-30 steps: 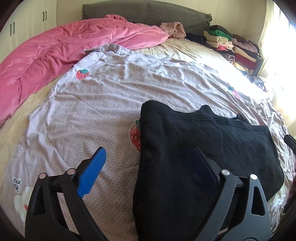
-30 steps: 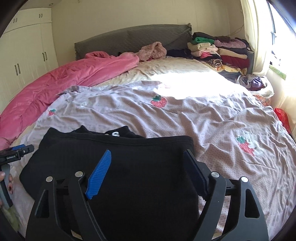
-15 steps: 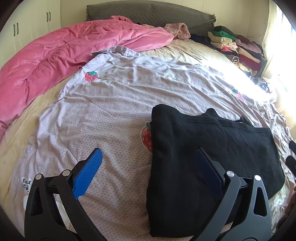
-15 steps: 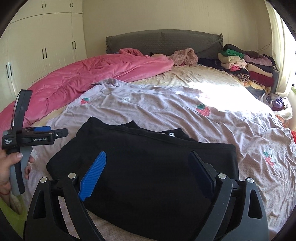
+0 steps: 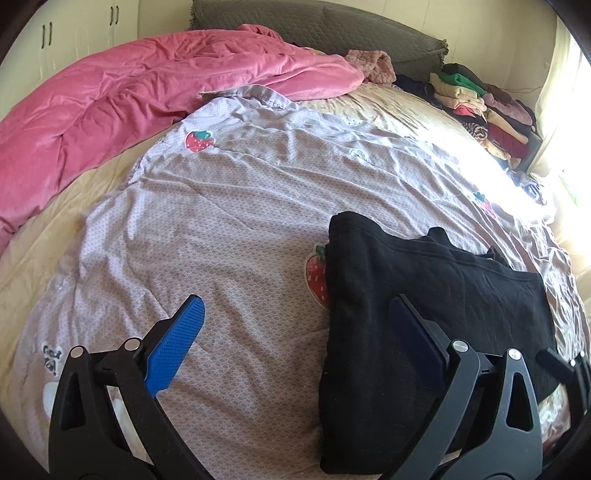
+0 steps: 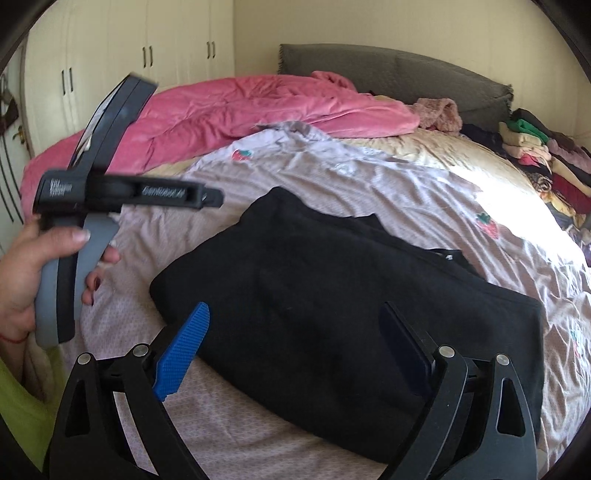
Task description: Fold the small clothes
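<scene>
A black garment (image 5: 424,306) lies folded flat on the lilac strawberry-print sheet (image 5: 221,206); it also shows in the right wrist view (image 6: 332,288). My left gripper (image 5: 295,343) is open and empty, above the garment's left edge, its right finger over the black cloth. My right gripper (image 6: 295,347) is open and empty, above the garment's near edge. The left gripper's body (image 6: 122,192) shows in the right wrist view, held in a hand at the garment's left.
A pink duvet (image 5: 129,96) lies bunched along the left and back of the bed. A stack of folded clothes (image 5: 480,110) sits at the back right by the grey headboard (image 5: 332,33). White wardrobes (image 6: 129,55) stand at the left.
Both grippers have drawn back and risen from the black garment. The right view has swung left, bringing the hand-held left gripper into sight. The garment has stayed flat.
</scene>
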The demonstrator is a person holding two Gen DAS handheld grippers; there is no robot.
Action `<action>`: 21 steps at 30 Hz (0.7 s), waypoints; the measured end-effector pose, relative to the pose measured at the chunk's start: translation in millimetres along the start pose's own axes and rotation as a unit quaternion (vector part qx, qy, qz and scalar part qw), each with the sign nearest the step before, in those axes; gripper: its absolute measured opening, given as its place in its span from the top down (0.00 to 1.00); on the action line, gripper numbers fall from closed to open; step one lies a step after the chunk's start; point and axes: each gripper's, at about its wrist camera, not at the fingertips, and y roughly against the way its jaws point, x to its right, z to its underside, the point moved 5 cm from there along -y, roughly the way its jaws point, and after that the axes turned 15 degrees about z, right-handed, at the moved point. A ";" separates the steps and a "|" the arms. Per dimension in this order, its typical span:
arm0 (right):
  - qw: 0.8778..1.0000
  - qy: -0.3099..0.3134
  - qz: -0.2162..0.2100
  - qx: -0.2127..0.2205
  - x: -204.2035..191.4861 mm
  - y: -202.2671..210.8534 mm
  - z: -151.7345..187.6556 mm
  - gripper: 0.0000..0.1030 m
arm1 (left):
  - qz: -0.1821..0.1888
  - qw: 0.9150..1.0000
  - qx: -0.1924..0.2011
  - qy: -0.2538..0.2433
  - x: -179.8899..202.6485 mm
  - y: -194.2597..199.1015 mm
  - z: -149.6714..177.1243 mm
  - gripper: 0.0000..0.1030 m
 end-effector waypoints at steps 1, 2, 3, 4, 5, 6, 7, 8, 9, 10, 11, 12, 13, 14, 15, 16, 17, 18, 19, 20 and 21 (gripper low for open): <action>1.000 0.005 -0.002 -0.001 -4.5 -1.7 1.8 0.11 | 0.000 1.000 -0.001 0.002 -1.2 -0.5 0.1 0.09; 1.000 0.012 -0.004 -0.004 -10.3 -3.8 4.0 0.11 | -0.001 1.000 -0.002 0.003 -2.2 -1.2 0.4 0.09; 1.000 0.017 -0.006 -0.008 -15.3 -5.8 6.6 0.11 | -0.001 1.000 -0.003 0.004 -3.3 -2.0 0.7 0.09; 1.000 0.022 -0.008 -0.011 -19.7 -7.3 10.7 0.11 | -0.002 1.000 -0.005 0.006 -4.4 -3.5 1.2 0.09; 0.999 0.027 -0.009 -0.015 -23.3 -9.2 14.0 0.11 | -0.001 1.000 -0.005 0.007 -5.1 -4.5 1.5 0.09; 0.999 0.034 -0.007 -0.018 -27.3 -11.5 17.0 0.11 | -0.001 1.000 -0.006 0.009 -6.4 -5.4 1.7 0.09; 0.999 0.043 -0.005 -0.020 -32.2 -14.3 20.4 0.11 | 0.000 1.000 -0.007 0.011 -7.4 -6.7 2.1 0.09; 0.998 0.052 -0.002 -0.022 -36.9 -16.7 23.8 0.11 | 0.001 1.000 -0.008 0.013 -8.3 -8.2 2.5 0.09; 0.998 0.060 0.000 -0.025 -41.5 -19.3 27.5 0.11 | 0.001 1.000 -0.009 0.014 -9.1 -9.3 2.8 0.09; 0.997 0.067 0.001 -0.027 -45.6 -21.2 31.3 0.11 | 0.001 1.000 -0.010 0.016 -10.2 -10.9 2.9 0.09; 0.997 0.074 0.003 -0.028 -49.2 -23.2 34.2 0.11 | 0.001 1.000 -0.011 0.018 -11.0 -12.6 2.9 0.09; 0.996 0.082 0.007 -0.029 -52.8 -25.4 36.7 0.11 | 0.003 1.000 -0.011 0.019 -11.7 -13.7 3.2 0.09; 0.995 0.092 0.015 -0.028 -56.4 -28.2 39.4 0.11 | 0.004 1.000 -0.013 0.021 -11.9 -15.4 3.7 0.09; 0.994 0.101 0.022 -0.026 -59.6 -30.2 40.9 0.11 | 0.004 1.000 -0.014 0.022 -12.2 -17.1 4.2 0.09; 0.993 0.108 0.029 -0.024 -61.9 -32.5 41.8 0.11 | 0.004 1.000 -0.016 0.022 -11.9 -18.6 4.7 0.09; 0.992 0.118 0.039 -0.020 -65.2 -34.8 42.6 0.11 | 0.005 1.000 -0.017 0.022 -11.8 -19.6 5.1 0.09; 0.991 0.125 0.045 -0.017 -67.3 -37.5 41.7 0.10 | 0.005 1.000 -0.018 0.023 -11.5 -20.8 5.4 0.09; 0.990 0.132 0.051 -0.014 -68.9 -39.5 42.1 0.10 | 0.005 1.000 -0.019 0.023 -11.1 -21.2 5.6 0.09; 0.988 0.140 0.060 -0.011 -69.6 -42.1 41.5 0.09 | 0.006 1.000 -0.019 0.023 -10.8 -22.0 5.8 0.09; 0.987 0.145 0.067 -0.008 -68.6 -44.6 41.2 0.09 | 0.006 1.000 -0.020 0.023 -10.5 -22.6 6.0 0.09; 0.986 0.152 0.074 -0.005 -70.1 -47.1 40.8 0.09 | 0.006 0.999 -0.020 0.023 -10.5 -23.0 6.3 0.09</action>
